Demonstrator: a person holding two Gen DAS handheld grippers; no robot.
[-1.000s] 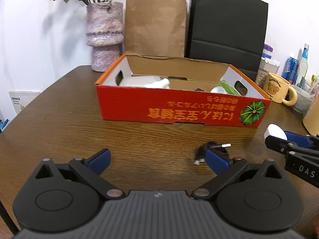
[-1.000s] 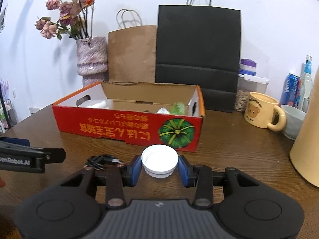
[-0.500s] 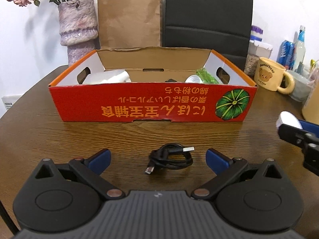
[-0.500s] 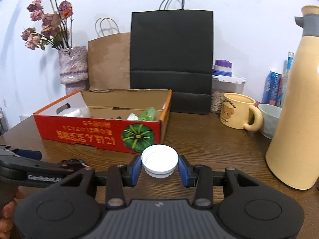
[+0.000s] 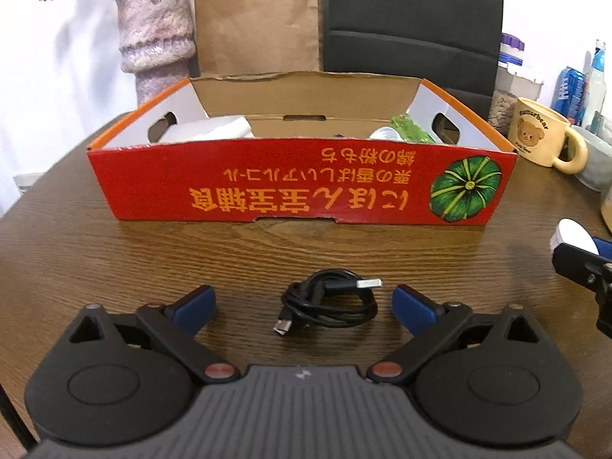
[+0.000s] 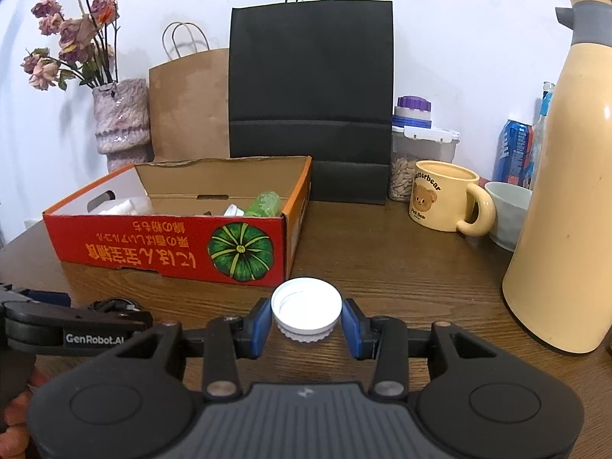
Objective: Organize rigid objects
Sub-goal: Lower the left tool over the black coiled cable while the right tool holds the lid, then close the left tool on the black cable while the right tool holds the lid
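A coiled black USB cable (image 5: pixel 331 305) lies on the wooden table between the fingers of my left gripper (image 5: pixel 304 306), which is open around it without touching. My right gripper (image 6: pixel 306 323) is shut on a white bottle cap (image 6: pixel 306 308), held above the table; the cap also shows at the right edge of the left wrist view (image 5: pixel 575 239). The red cardboard box (image 5: pixel 298 191) stands behind the cable and holds white items and a green packet (image 6: pixel 264 203). In the right wrist view the box (image 6: pixel 172 244) is to the left, ahead of the cap.
A vase of dried flowers (image 6: pixel 120 122), a brown paper bag (image 6: pixel 189 107) and a black bag (image 6: pixel 311 95) stand behind the box. A bear mug (image 6: pixel 443 201), a bowl (image 6: pixel 510 210), a jar, cans and a tall cream thermos (image 6: pixel 566 191) crowd the right side.
My left gripper swung right, so the cable now lies centred between its open fingers and the box looks closer. My right gripper carried the cap to the right, toward the thermos.
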